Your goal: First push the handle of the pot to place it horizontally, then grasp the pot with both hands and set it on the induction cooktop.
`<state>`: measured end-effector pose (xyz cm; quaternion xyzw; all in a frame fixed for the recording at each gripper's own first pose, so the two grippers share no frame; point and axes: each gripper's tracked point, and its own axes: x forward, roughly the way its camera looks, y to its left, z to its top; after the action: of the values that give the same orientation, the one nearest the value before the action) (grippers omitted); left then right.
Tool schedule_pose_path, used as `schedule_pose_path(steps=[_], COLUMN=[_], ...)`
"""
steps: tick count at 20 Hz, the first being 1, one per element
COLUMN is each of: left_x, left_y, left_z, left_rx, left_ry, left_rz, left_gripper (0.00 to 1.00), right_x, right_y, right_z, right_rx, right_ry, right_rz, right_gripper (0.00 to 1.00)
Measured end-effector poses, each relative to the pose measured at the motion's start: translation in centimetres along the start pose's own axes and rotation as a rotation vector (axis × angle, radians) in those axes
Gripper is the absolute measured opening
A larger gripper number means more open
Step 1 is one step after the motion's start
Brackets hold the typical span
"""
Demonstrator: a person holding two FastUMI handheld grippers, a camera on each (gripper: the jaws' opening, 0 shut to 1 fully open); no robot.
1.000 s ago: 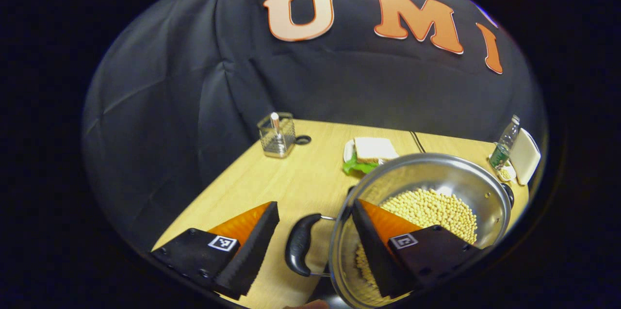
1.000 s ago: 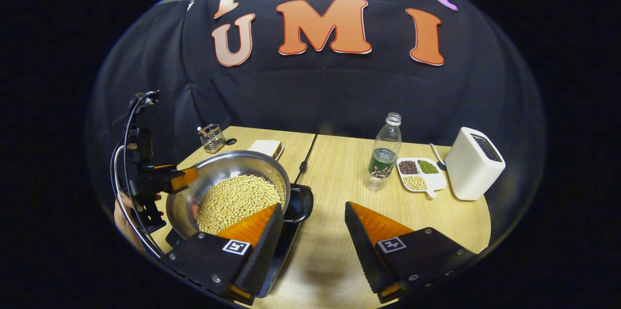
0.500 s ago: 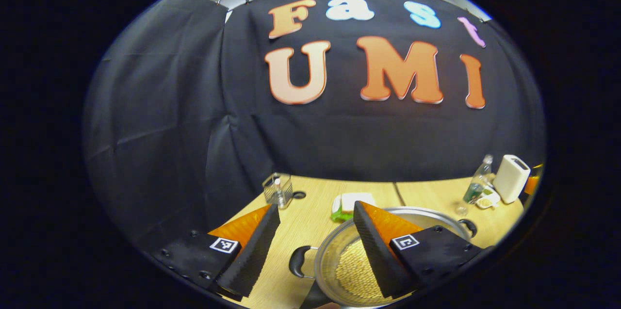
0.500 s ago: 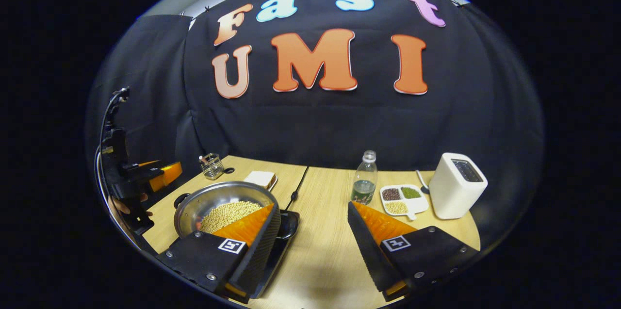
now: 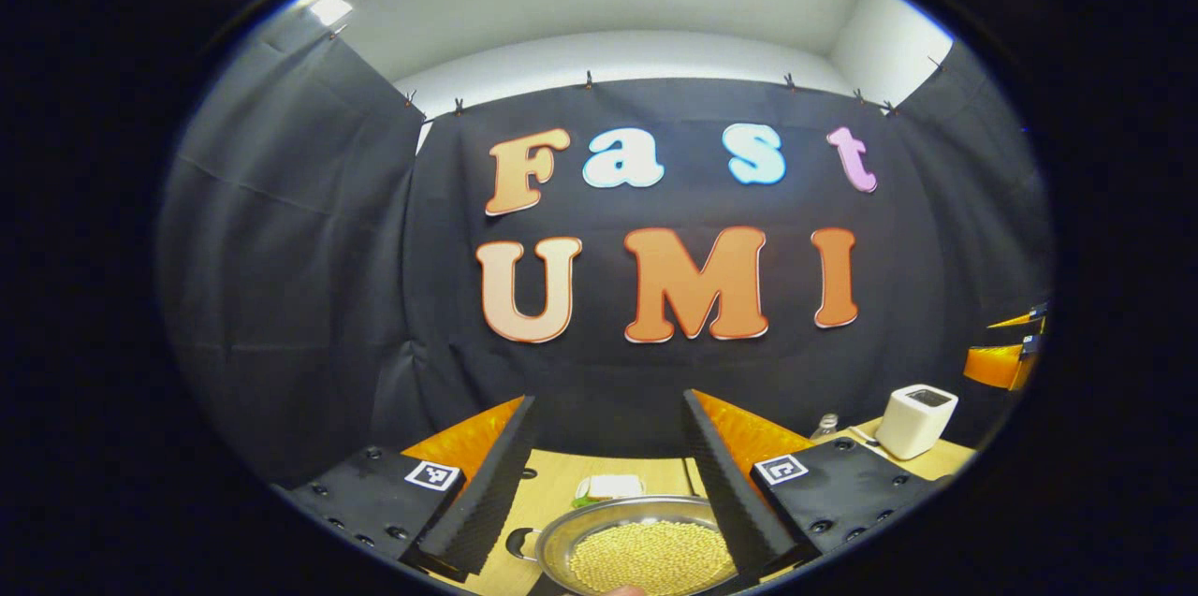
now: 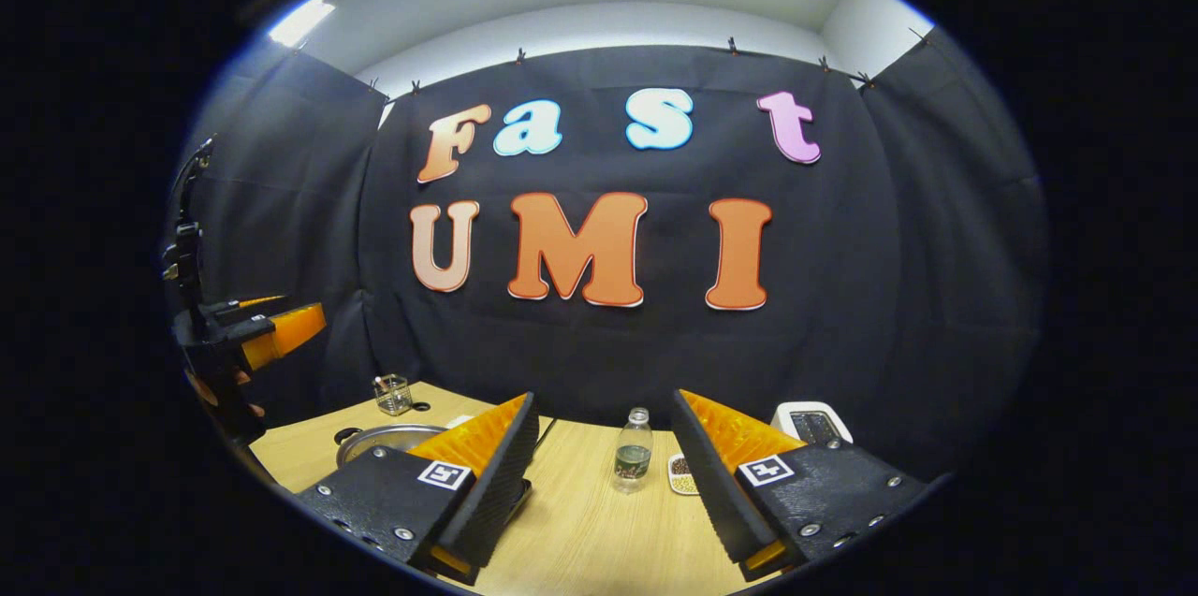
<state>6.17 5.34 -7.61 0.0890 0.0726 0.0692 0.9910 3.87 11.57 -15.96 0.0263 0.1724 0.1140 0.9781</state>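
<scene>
Pot of beans sat low on table, btwn fingers of left claw, untouched; claw spread wide, gripping nothing. Right claw likewise agape, raised clear. Looked set down already, cooktop hidden beneath, prob.

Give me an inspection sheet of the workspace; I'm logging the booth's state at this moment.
Surface: wooden table, with a seam down its middle.
Job's things: pot filled with pale beans, dark side handle; induction cooktop mostly hidden behind a finger.
Clutter: water bottle, divided bean dish, white box, wire holder, sandwich.
Grippers: left gripper and right gripper, both with fingers apart, holding nothing, raised above the table.
Cables: dark cable rising from the left gripper.
Surroundings: black cloth wall, white ceiling.
</scene>
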Motion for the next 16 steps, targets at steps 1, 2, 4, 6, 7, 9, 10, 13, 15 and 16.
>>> schedule_pose_path(steps=[1,2,4,6,7,9,10,13,15,16], left_x=[-0.5,-1.1,-2.5,-3.9,-4.4,-5.5,-6.0,-7.3,-8.2,-8.5], left_y=[-0.6,-1.1,-2.1,-3.2,-3.7,-4.6,-4.9,-5.7,-6.1,-6.2], left_z=[1.1,2.1,4.1,5.8,6.4,7.1,7.4,8.8,9.2,9.5], left_rx=[-0.007,-0.013,-0.03,-0.049,-0.053,-0.054,-0.057,-0.065,-0.074,-0.075], left_ry=[-0.02,-0.037,-0.069,-0.097,-0.103,-0.103,-0.105,-0.12,-0.133,-0.141], left_rz=[-0.008,-0.012,-0.023,-0.034,-0.036,-0.042,-0.043,-0.05,-0.054,-0.055], left_gripper=[1.0,1.0,1.0,1.0,1.0,1.0,1.0,1.0,1.0,0.98], right_x=[-0.7,-1.5,-2.8,-4.2,-4.9,-5.8,-6.2,-7.3,-7.7,-7.9], right_y=[-0.5,-1.0,-2.0,-2.6,-2.9,-3.4,-3.7,-4.0,-4.0,-3.9], right_z=[1.1,2.1,3.9,4.6,5.1,6.0,6.4,7.2,7.3,7.3], right_rx=[-0.004,-0.011,-0.03,-0.04,-0.044,-0.05,-0.051,-0.053,-0.054,-0.052], right_ry=[-0.027,-0.052,-0.096,-0.129,-0.146,-0.167,-0.178,-0.203,-0.213,-0.213], right_rz=[0.002,0.0,-0.002,-0.004,-0.002,0.001,0.002,0.009,0.013,0.022], right_gripper=[0.89,0.89,0.9,0.92,0.92,0.96,0.97,0.93,0.94,0.94])
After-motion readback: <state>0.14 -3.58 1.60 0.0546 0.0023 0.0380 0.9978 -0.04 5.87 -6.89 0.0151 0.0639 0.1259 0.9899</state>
